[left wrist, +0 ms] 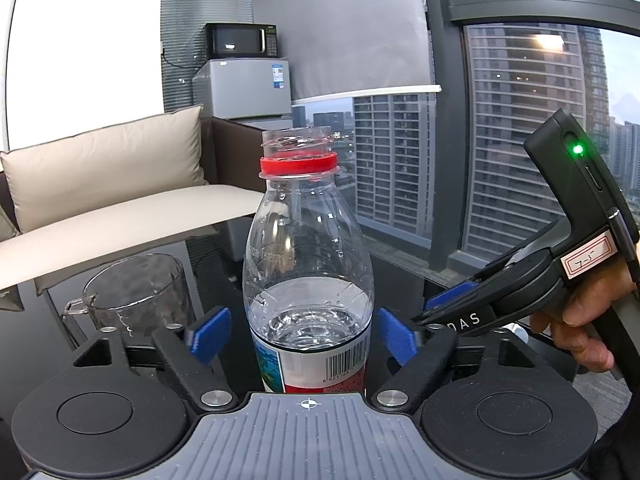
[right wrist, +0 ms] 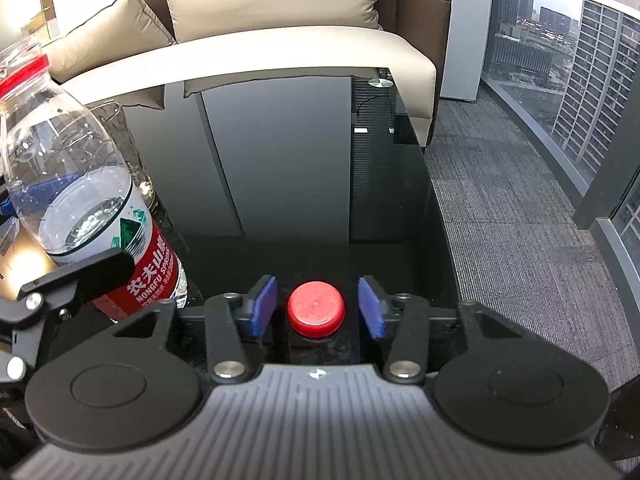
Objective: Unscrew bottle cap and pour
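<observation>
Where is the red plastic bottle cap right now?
In the right wrist view, the red plastic bottle cap sits on the dark glass table, untouched between the right gripper pads, right of the water bottle.

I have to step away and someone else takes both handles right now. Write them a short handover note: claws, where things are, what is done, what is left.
Left claw: open, blue pads either side of the bottle but clear of it.
Right claw: open, the red cap lying on the table between its pads, not gripped.
Bottle stands upright on the dark glass table, neck open, red ring still on, partly filled with water. Clear cup stands to the bottle's left, apparently empty.
Done: cap unscrewed and set down.
Left: grip the bottle and pour into the cup.
</observation>
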### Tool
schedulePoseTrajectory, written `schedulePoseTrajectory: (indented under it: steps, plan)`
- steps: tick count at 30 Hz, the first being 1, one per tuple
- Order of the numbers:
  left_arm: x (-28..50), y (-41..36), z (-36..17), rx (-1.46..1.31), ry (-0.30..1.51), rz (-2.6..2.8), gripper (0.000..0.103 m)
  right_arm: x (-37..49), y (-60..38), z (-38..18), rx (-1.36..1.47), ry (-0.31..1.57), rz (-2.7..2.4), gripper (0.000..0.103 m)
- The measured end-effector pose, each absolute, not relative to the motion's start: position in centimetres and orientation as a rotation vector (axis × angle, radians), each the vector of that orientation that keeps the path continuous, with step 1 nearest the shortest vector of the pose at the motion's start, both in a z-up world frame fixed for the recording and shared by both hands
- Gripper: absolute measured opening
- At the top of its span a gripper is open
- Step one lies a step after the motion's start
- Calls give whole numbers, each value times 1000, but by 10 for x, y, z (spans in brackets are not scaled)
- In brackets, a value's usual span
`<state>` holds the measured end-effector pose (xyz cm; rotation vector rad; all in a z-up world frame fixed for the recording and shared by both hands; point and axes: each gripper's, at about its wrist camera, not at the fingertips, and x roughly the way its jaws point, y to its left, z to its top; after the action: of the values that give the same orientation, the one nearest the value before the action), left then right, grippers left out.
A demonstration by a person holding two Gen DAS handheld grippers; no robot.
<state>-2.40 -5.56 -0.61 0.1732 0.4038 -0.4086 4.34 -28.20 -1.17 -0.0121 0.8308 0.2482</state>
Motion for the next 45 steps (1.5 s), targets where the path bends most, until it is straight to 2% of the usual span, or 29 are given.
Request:
schedulePoseTrajectory:
  steps: [6,8,9,10,14,19,28,45]
  plan:
    - [-25,-54,-6,171,409,-409,91,44,-282,-11,-19,821,242,65]
    - [-25,-53,-7,169,413,-410,93,44,-282,-10,-22,815,239,74]
    - [-24,-53,-7,168,415,-410,99,45,-282,-10,-23,813,238,74]
    - [-24,-52,-7,167,417,-411,102,45,-282,-10,-24,814,237,74]
    - [-27,-51,-7,164,411,-413,102,47,-282,-11,-36,826,229,83]
    - [-26,-51,-8,166,413,-409,102,49,-283,-11,-33,830,214,85]
    - [-23,-51,-9,162,438,-412,102,49,-288,-10,-26,825,158,98]
    - [-26,-46,-7,165,441,-391,102,53,-294,-7,-15,818,151,102]
